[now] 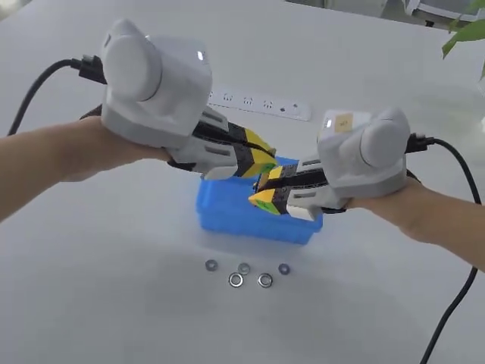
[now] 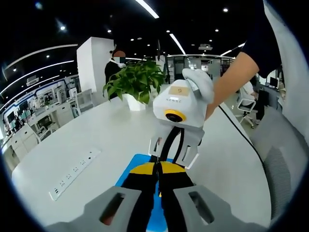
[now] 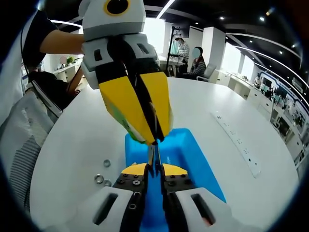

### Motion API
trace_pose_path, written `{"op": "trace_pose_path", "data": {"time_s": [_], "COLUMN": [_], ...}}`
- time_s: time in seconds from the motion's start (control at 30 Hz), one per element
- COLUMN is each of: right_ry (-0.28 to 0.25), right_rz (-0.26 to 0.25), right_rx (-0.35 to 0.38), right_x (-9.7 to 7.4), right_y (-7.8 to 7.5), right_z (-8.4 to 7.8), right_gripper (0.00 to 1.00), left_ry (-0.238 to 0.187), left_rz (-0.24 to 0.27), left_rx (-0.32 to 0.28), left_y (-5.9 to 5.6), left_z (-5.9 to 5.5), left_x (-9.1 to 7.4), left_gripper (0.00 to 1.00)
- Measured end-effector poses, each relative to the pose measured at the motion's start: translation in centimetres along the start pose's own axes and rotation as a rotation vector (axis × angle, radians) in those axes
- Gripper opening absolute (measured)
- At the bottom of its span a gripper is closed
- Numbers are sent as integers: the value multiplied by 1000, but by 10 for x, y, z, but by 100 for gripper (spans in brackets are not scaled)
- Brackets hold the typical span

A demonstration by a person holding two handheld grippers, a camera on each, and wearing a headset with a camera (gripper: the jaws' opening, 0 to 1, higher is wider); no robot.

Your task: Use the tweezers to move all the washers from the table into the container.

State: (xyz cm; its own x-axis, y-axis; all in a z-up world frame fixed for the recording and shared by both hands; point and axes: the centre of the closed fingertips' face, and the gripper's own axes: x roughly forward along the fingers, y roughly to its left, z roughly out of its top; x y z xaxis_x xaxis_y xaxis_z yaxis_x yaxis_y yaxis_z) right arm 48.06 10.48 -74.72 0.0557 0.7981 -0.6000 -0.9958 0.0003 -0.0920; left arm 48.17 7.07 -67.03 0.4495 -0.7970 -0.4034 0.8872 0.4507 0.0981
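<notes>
Both grippers meet tip to tip above the blue container (image 1: 227, 216). My left gripper (image 1: 268, 157) comes in from the upper left, and my right gripper (image 1: 258, 191) from the right. In the right gripper view thin metal tweezers (image 3: 152, 155) span the short gap between my right gripper (image 3: 153, 170) and the left gripper (image 3: 153, 137), whose yellow jaws are shut on one end. The right jaws are closed on the other end. Several steel washers (image 1: 244, 274) lie on the white table just in front of the container, and the washers (image 3: 102, 178) sit left of the container (image 3: 193, 164).
A white power strip (image 1: 261, 104) lies behind the container on the round white table (image 1: 114, 303). A potted plant (image 2: 137, 82) stands at the far edge. Black cables trail from both grippers. People sit at desks in the background.
</notes>
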Motion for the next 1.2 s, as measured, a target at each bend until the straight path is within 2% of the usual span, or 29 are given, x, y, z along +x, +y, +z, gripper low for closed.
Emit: {"op": "trace_pose_path", "data": {"time_s": [0.17,0.4,0.53,0.63,0.67,0.9,1.03,1.2], "right_ry": [9,-22,-27,-27,-25,-18,-23,-27], "right_rz": [-2,-10,-20,-26,-25,-30,-60,-82], "right_rx": [-8,27,34,40,45,39,45,61], "right_x": [-1,-2,-3,-6,-7,-20,-28,-38], "right_y": [2,-2,-3,-3,-1,4,5,7], "right_z": [-2,5,8,6,4,-2,-4,-8], "right_gripper": [12,14,25,28,30,38,52,58], "left_ry": [-1,-10,-22,-26,-25,-48,-48,-21], "left_rz": [-10,0,8,8,19,43,31,23], "left_rx": [-6,23,19,-12,5,-6,-1,33], "left_y": [-2,2,3,3,4,7,1,-9], "left_z": [-1,0,3,5,5,14,15,11], "left_x": [0,-4,-5,-6,-8,-14,-20,-20], "left_gripper": [5,5,5,5,5,5,5,5]}}
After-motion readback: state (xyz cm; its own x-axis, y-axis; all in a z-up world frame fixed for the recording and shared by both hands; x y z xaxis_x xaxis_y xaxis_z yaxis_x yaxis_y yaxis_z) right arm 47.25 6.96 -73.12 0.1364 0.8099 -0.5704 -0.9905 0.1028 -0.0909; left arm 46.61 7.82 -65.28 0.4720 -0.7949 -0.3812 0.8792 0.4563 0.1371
